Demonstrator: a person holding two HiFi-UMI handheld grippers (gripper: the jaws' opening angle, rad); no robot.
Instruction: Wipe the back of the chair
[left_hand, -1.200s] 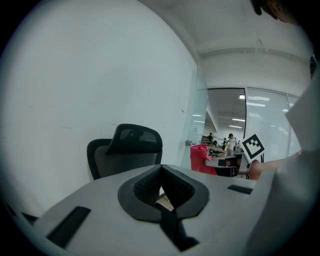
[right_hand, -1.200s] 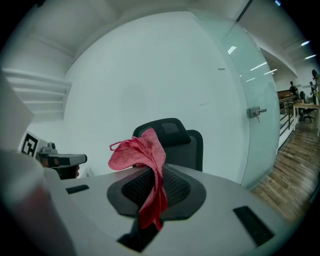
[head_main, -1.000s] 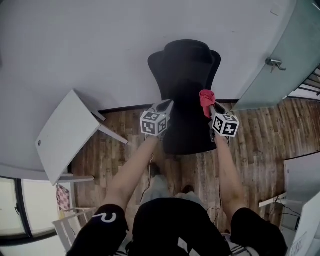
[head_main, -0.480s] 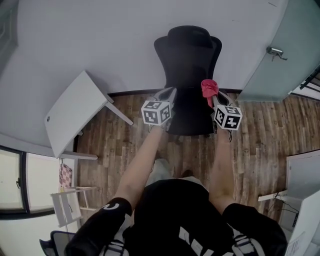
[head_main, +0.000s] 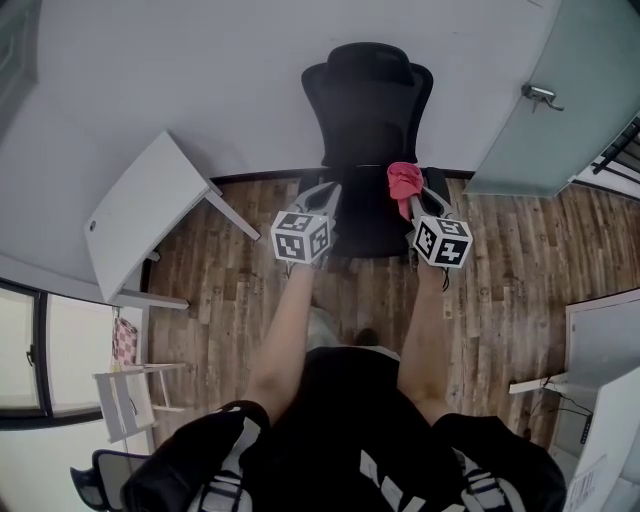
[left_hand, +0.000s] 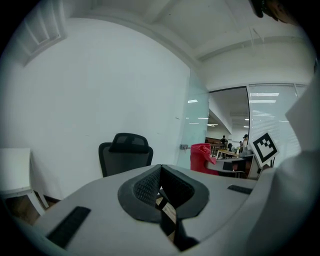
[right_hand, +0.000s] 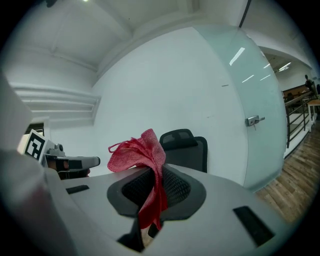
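Right claw (right_hand: 153, 187) pinches a red cloth (right_hand: 139, 149) — facing the black chair (right_hand: 193, 152).

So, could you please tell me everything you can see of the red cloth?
The red cloth looks like coarse, loosely woven fabric, crumpled into folds. It is pinched between the shut jaws of the right claw. A bunch of it stands up above the pads and a narrow tail hangs down below them. It is held in the air in front of the black chair and does not seem to touch it.
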